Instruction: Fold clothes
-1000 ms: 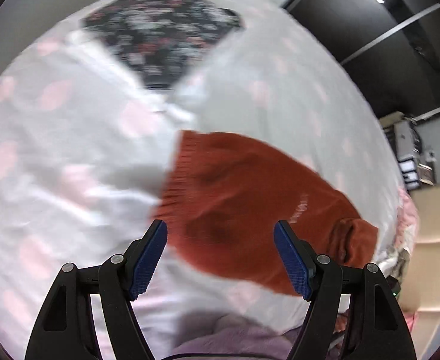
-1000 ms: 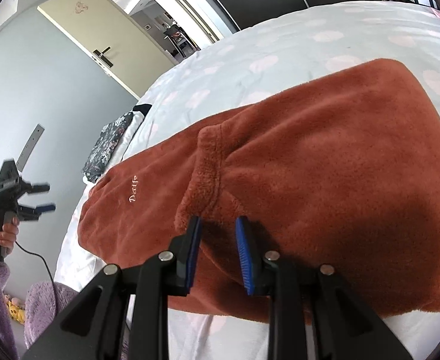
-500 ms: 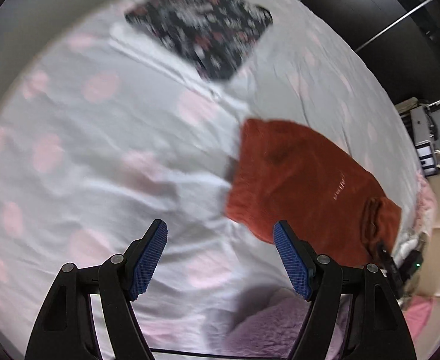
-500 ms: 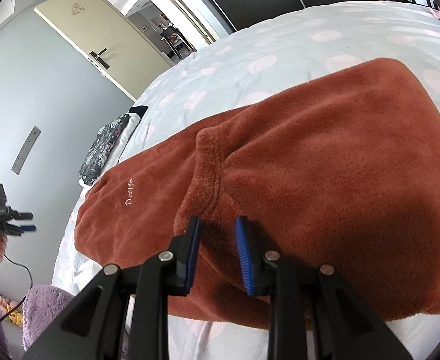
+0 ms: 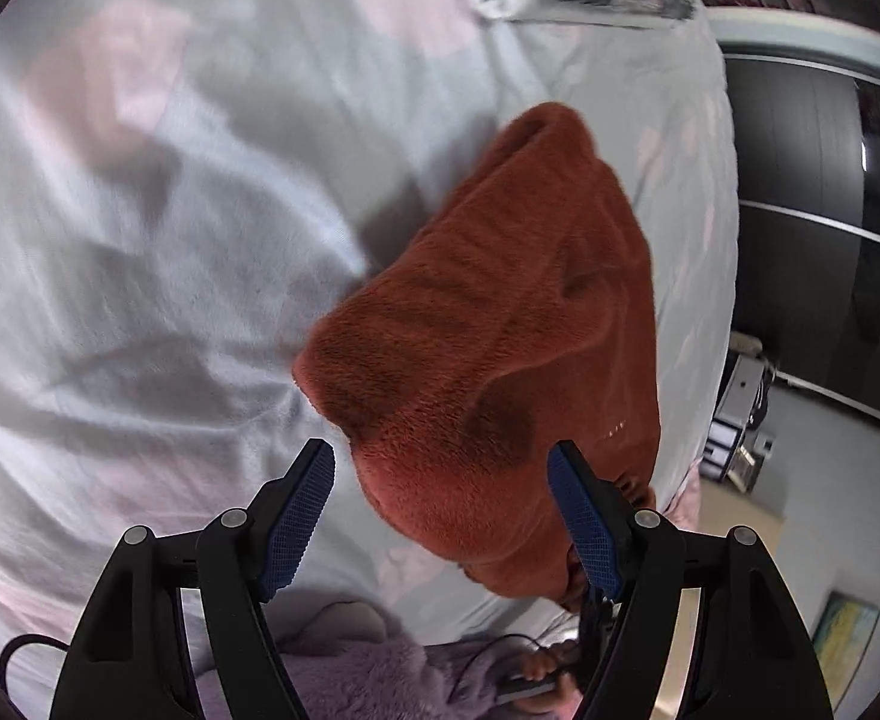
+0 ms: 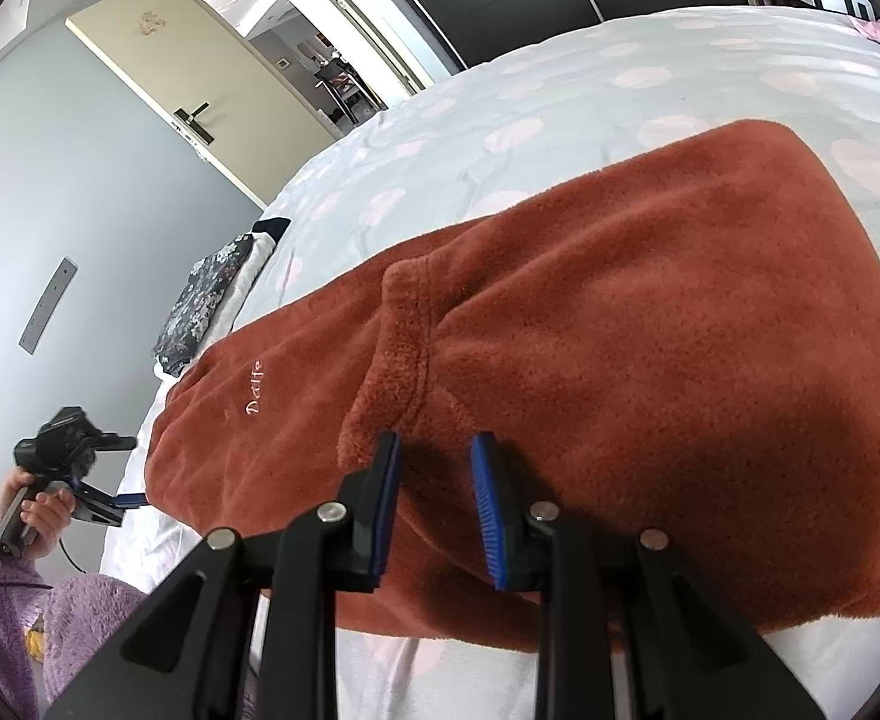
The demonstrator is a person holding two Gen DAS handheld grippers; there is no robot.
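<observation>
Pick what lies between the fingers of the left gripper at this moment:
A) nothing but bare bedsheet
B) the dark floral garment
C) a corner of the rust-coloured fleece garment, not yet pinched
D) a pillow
C: in the left wrist view the left gripper stands wide open with a corner of the rust fleece garment between its fingers, which are apart from the cloth.

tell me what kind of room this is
Most likely a bedroom in a home. A wide bed with a pale sheet printed with pink spots fills both views, a rust fleece garment lies spread on it, and behind it stand a cream door and dark sliding wardrobe panels.
</observation>
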